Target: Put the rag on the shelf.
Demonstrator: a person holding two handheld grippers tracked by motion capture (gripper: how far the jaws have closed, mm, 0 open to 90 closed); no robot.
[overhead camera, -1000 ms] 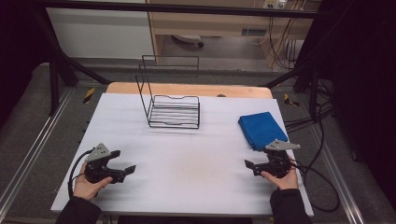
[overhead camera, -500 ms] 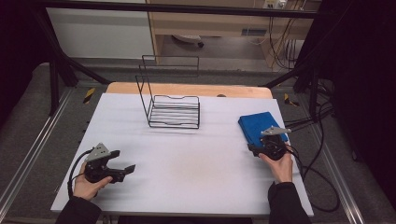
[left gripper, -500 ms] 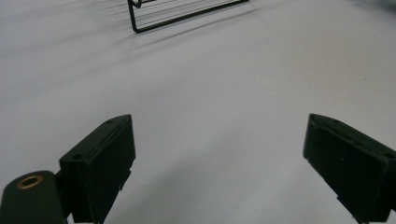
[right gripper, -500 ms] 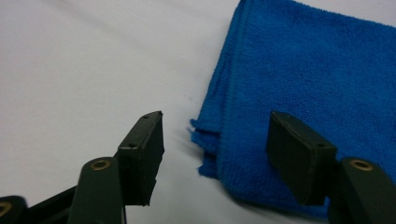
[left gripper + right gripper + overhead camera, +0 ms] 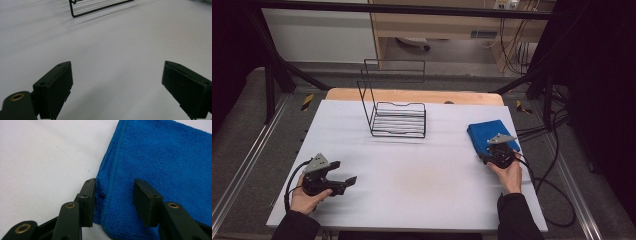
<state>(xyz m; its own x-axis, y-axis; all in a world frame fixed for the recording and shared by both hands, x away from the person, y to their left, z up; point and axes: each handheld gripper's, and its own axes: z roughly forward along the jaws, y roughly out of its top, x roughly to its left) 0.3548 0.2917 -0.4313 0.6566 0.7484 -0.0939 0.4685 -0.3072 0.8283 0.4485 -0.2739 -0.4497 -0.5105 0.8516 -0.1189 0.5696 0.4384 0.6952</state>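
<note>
One folded blue towel lies at the table's right edge; your right gripper, jaws closing, straddles its corner. Your left gripper stands wide, empty. One wire rack sits behind.

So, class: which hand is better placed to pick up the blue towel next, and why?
The right. The right gripper already straddles the blue towel corner, its jaws having just been closing. The left gripper rests open across the table, far from it.

Black wire rack upright mid-table, far side; white table; cables at right edge.
</note>
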